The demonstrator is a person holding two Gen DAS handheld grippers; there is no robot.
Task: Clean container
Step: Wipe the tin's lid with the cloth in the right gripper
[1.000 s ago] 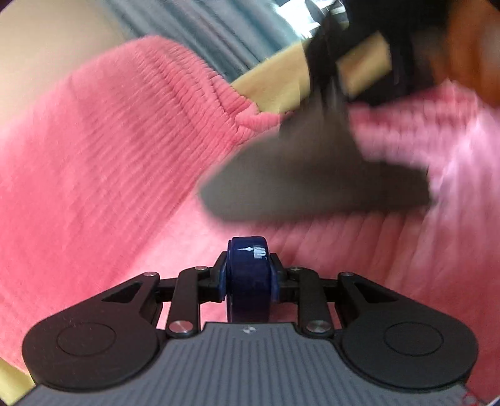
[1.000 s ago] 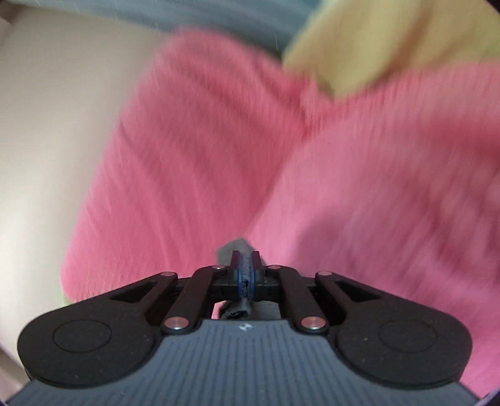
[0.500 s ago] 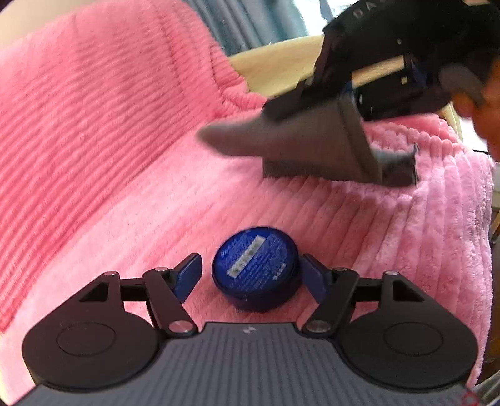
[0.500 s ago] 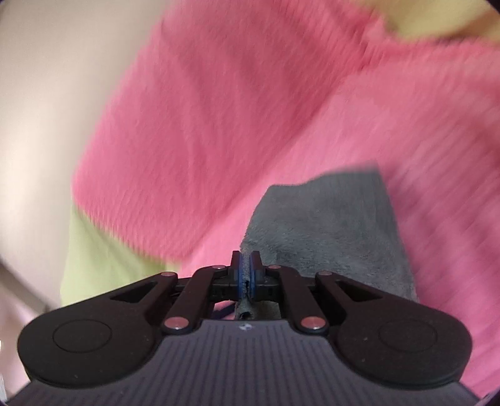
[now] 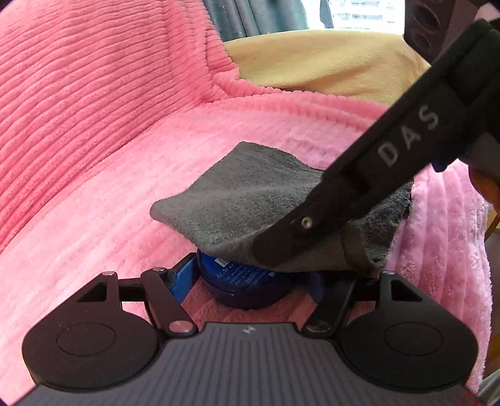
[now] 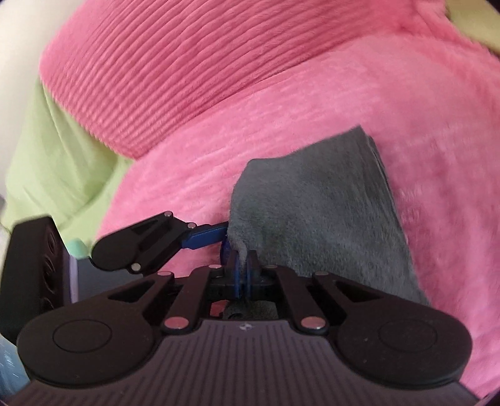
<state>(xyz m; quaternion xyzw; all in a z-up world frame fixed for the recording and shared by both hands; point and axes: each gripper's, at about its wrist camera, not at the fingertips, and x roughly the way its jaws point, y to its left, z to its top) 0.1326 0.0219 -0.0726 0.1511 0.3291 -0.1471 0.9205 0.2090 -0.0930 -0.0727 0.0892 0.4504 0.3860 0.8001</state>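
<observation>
A round dark-blue container (image 5: 247, 285) lies flat on a pink ribbed blanket (image 5: 125, 187), between the two blue fingers of my left gripper (image 5: 250, 281), whose jaws close on its sides. My right gripper (image 6: 244, 270) is shut on a grey cloth (image 6: 315, 206). In the left wrist view the right gripper (image 5: 359, 193) comes in from the upper right and lays the cloth (image 5: 243, 193) over the top of the container, hiding most of its lid. In the right wrist view the container is hidden under the cloth; one left finger (image 6: 206, 239) shows beside it.
The blanket covers a soft seat and backrest (image 6: 187, 62). A yellow-beige cushion (image 5: 312, 62) lies behind the blanket, with dark curtains (image 5: 259, 15) and a window beyond. A light green fabric (image 6: 56, 156) shows at the left in the right wrist view.
The container was laid flat with the left jaws wide around it; they now grip its sides. The right gripper brought the cloth down from behind onto the container.
</observation>
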